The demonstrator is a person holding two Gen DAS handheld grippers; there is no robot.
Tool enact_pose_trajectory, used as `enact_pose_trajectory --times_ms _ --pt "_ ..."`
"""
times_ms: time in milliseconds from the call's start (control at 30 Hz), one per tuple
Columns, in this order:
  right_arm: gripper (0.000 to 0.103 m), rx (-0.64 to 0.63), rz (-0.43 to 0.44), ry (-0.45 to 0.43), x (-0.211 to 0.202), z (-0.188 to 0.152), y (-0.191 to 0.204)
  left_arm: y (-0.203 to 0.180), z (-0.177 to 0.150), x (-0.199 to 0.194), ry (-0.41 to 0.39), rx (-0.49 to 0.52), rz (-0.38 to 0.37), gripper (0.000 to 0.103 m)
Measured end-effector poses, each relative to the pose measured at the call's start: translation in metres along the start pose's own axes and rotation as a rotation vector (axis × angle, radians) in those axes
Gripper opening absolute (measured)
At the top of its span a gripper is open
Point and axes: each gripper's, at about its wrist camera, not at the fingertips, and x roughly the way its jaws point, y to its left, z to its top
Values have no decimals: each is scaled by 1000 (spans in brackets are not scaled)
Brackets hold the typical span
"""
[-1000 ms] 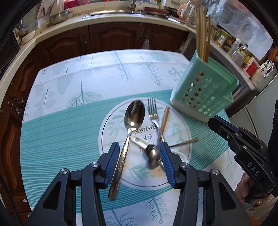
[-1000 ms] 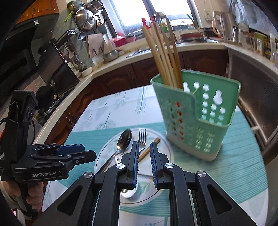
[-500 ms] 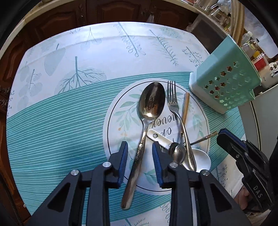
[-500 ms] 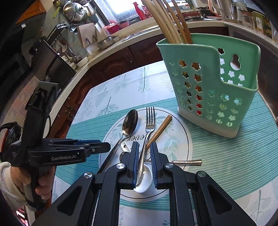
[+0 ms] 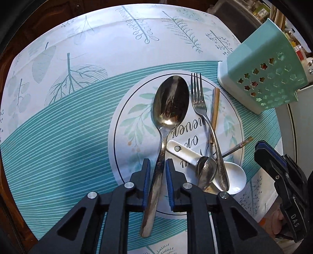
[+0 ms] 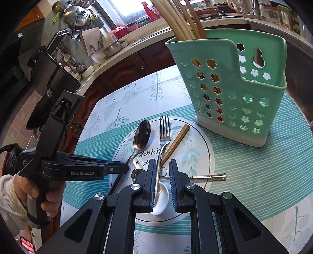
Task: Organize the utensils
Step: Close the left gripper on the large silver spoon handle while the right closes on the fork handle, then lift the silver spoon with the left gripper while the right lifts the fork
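Table [image 5: 58,121] with the leaf-print cloth carries a green caddy [image 6: 234,93] at the far right, chopsticks [image 6: 176,17] already standing in it, and near it the loose utensils piled on the round printed mat [image 5: 127,136]. Step in hand: picking, both hands at once. Left tongs [image 5: 158,181] straddle the handle of the big spoon [image 5: 168,109]; their jaws have just been closing on it and the pads look at or nearly at the metal, can't tell if clamped. Right tongs [image 6: 162,181] sit narrow around the fork [image 6: 163,136] handle, a gap showing on one side, so probably not gripped. Next: finish both closes, lift clear of the white ceramic spoon [image 5: 225,175], drop handles into the caddy. Versus a second ago: both tongs are lower and closer to the pile, left tilted steeper down.
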Motion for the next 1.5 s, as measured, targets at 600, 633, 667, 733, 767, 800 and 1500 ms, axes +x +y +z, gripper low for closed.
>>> enact_pose_trajectory --times_ms 600,633,667,733,767,800,1500 --pt "13 -7 12 36 7 8 3 -35 37 19 108 82 86 5" --pt "13 -8 16 43 8 9 3 -30 34 18 106 69 80 5" --pt "13 -8 19 53 10 10 4 -26 30 16 99 56 72 5" --pt "13 -10 29 73 15 13 5 -20 23 12 88 28 55 5" --pt "13 -16 32 89 18 16 7 -18 19 10 82 15 50 5" --pt "13 -20 32 99 20 18 8 -16 16 9 77 3 45 5" --pt "13 -173 -151 346 111 62 36 12 -37 -24 -53 -137 -134 5"
